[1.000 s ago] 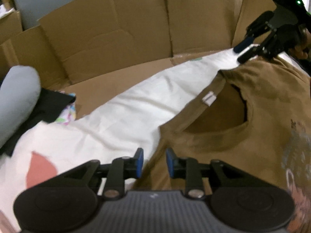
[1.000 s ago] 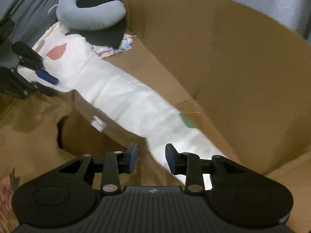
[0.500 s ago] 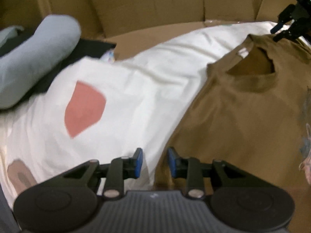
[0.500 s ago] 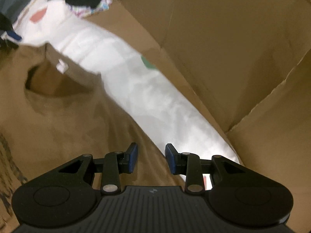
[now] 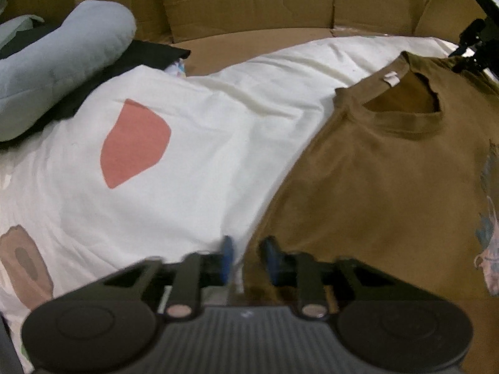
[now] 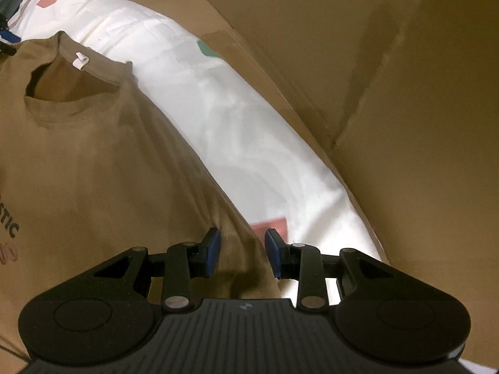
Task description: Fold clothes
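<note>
A brown T-shirt (image 5: 389, 187) lies flat with its collar (image 5: 402, 118) and a white label facing away from me. My left gripper (image 5: 248, 258) is open low over the shirt's left edge, where brown fabric meets the white sheet (image 5: 199, 187). In the right wrist view the same T-shirt (image 6: 93, 162) fills the left half. My right gripper (image 6: 242, 251) is open, with the shirt's right edge showing between its blue fingertips. The right gripper (image 5: 474, 46) also appears far off beyond the collar in the left wrist view. Whether fabric touches either set of pads is unclear.
Cardboard walls (image 5: 249, 3) (image 6: 389, 93) enclose the work area at the back and right. A grey neck pillow (image 5: 59, 62) rests on black cloth (image 5: 146, 56) at the far left. The white sheet has a red patch (image 5: 134, 143) and a brown one (image 5: 25, 265).
Both grippers have drawn back from the collar and outward along the shirt's shoulders to its side edges. The collar now sits farther away in both views. Both stay open.
</note>
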The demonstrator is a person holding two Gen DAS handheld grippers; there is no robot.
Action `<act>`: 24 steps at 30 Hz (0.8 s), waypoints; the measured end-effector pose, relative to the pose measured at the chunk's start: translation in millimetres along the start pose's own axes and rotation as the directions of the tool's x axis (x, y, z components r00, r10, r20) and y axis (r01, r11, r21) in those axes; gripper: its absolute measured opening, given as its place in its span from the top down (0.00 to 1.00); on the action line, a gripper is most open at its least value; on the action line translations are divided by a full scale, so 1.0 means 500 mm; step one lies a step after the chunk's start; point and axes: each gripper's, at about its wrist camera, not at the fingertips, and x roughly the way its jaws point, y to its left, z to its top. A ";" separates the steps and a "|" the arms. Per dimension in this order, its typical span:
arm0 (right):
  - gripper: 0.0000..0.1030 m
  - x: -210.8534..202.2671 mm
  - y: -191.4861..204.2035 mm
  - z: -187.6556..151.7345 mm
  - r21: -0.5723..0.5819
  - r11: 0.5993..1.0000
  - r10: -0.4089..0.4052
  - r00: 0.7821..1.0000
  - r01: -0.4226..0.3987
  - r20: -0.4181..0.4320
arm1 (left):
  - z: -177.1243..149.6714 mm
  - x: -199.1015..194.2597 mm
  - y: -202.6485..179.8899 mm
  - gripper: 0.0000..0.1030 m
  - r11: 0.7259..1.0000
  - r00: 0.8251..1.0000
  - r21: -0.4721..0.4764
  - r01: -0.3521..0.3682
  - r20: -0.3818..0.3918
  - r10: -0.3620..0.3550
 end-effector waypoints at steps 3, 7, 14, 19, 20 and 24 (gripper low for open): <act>0.72 -0.002 0.002 -0.004 0.011 1.000 0.004 1.000 -0.004 -0.002 | -0.003 0.002 -0.010 0.93 0.999 1.000 0.032 -0.017 0.000 0.017; 0.96 -0.007 0.019 0.002 -0.019 1.000 -0.023 1.000 0.023 0.010 | -0.005 -0.010 -0.009 0.94 0.996 0.998 0.059 -0.069 0.016 0.068; 0.97 -0.023 0.027 0.026 -0.005 0.996 -0.092 0.995 0.092 0.050 | -0.024 -0.034 0.009 0.94 0.987 0.989 0.068 -0.149 0.028 0.147; 0.97 -0.015 0.044 0.054 -0.005 0.991 -0.135 0.988 0.135 0.078 | -0.027 -0.044 0.028 0.94 0.974 0.976 0.062 -0.217 0.032 0.216; 0.97 -0.014 0.048 0.059 -0.005 0.990 -0.143 0.986 0.144 0.084 | -0.026 -0.046 0.034 0.94 0.971 0.973 0.056 -0.231 0.032 0.229; 0.97 -0.008 0.062 0.081 -0.004 0.984 -0.177 0.979 0.178 0.106 | -0.015 -0.053 0.058 0.94 0.964 0.965 0.034 -0.262 0.038 0.261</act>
